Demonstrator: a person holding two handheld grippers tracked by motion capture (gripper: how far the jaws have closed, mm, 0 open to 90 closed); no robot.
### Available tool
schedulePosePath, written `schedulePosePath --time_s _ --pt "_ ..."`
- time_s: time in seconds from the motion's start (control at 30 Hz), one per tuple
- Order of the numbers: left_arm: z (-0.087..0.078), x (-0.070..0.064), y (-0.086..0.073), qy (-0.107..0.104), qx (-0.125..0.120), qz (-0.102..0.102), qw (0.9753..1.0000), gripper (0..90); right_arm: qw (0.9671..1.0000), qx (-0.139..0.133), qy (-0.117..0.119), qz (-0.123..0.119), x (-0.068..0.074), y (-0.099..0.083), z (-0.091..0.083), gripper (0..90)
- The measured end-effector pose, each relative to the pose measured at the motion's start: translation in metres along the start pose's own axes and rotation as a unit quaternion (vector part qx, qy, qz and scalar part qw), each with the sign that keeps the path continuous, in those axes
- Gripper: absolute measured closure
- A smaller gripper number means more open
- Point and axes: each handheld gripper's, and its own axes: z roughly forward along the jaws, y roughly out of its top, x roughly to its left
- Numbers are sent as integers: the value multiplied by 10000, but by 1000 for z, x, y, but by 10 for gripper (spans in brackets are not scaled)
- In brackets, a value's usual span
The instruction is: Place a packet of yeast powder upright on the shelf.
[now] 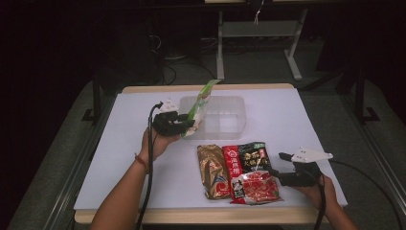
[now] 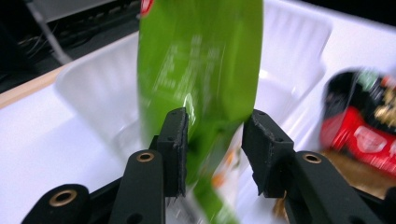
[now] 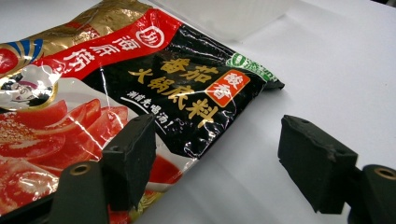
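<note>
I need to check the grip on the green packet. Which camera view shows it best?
The left gripper view: the green packet fills the frame between the left gripper's jaws, though it is blurred. The high view shows it whole but small, tilted over the clear tray's left end. The right gripper view looks at the red-and-black packet.

A bright green packet with faint white print is seen, with a red patch at its top corner. The container is translucent white. The tabletop is white with a pale wood edge. The soup-base packet is black and red, printed with gold characters, an orange label and tomato slices. A gold-brown packet carries red-and-blue markings. Both grippers' jaws are black.
</note>
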Motion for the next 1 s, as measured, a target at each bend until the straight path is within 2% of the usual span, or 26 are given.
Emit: schedulePosePath --time_s 0.1,0.17,0.33,0.47,0.53,0.6,0.7,0.77,0.8,0.87,0.93,1.0 --pt "-3 0 -6 131 241 168 9995 615 10000 -3 16 3 0 0 0 275" --pt "-5 0 -9 146 379 296 9987 626 10000 12 16 -5 1 0 0 275" --pt "-4 -1 -14 270 462 388 9978 683 9999 91 49 -6 2 1 4 275" --pt "6 -11 -10 598 632 764 9933 696 9999 91 69 -35 3 2 5 275" --pt "11 -14 -8 706 674 879 9913 697 9999 100 71 -33 3 2 6 275" --pt "17 -14 -7 753 697 879 9908 707 9999 123 88 -24 3 2 7 275" --pt "21 -10 -5 753 760 760 9913 710 9999 125 96 -28 3 2 7 275" --pt "24 -10 -4 808 802 821 9901 721 9999 108 82 -43 3 2 5 275" --pt "25 -10 -4 845 845 909 9887 725 9999 103 84 -32 3 1 5 275" --pt "28 -11 -5 908 843 934 9879 730 9999 107 75 -23 2 0 5 275" --pt "32 -12 -6 1002 989 1103 9839 744 9999 113 69 1 2 0 4 275" --pt "35 -13 -7 1071 952 1100 9835 749 9999 108 64 -22 2 0 4 275"
